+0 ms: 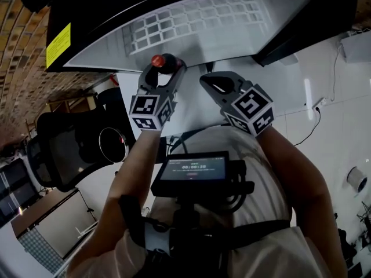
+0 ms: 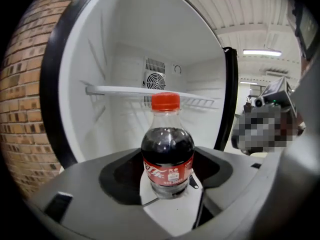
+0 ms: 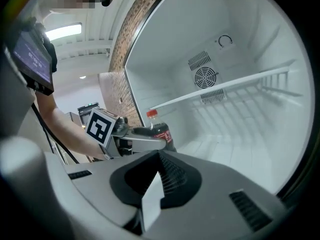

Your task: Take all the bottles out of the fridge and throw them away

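At the fridge (image 2: 125, 34) mouth, near left, the left gripper (image 2: 167, 181) is clasping the cola bottle (image 2: 167, 154) while the right gripper (image 3: 159, 156) is idling clenched and empty; next, the bottle likely needs carrying away for disposal.

Your fridge (image 3: 250, 44) stands open: a wire shelf (image 3: 225, 85) crosses it wall to wall at mid-height, leaving open room above and below. Before the fridge's left edge, your left gripper (image 1: 166, 68) and its bottle (image 2: 167, 154) stand in the way, near the brick wall (image 2: 22, 109).
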Available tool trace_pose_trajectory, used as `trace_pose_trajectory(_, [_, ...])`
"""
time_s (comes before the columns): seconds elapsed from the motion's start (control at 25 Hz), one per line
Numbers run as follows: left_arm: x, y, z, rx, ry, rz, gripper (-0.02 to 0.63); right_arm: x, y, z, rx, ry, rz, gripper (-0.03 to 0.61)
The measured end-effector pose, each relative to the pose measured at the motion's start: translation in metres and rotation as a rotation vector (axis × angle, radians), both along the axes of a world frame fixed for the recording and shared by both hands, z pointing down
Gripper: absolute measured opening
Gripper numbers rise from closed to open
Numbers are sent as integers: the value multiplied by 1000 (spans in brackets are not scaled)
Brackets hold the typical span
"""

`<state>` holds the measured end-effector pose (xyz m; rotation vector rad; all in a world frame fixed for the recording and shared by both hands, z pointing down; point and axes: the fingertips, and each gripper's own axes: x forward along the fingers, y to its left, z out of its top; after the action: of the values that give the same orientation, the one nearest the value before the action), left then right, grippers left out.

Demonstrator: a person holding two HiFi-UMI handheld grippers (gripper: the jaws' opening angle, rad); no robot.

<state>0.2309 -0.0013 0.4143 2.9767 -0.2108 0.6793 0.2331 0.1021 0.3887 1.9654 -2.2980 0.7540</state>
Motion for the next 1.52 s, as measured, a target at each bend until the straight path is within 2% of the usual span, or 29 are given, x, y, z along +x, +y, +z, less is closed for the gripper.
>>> trace_pose_trajectory(0.36, [-59, 1, -12, -41, 19, -3, 313, -44, -29, -1, 11, -5, -90, 5])
trace_pose_trajectory(0.72, [-134, -21, -16, -22, 17, -81, 313, -103, -67, -1, 9, -1, -230, 5])
trace_pose_trajectory(1.0, [-190, -44, -23, -47, 8, -194, 313, -159, -107, -5, 1, 4, -366, 5])
trace_pose_trajectory(1.2, [-225, -54, -12, -29, 7, -308, 313, -192, -122, 5, 21, 7, -475, 5])
trace_pose_trajectory(1.52, [-330, -99, -3, -66, -10, -495, 313, -286, -168, 1, -1, 14, -636, 5])
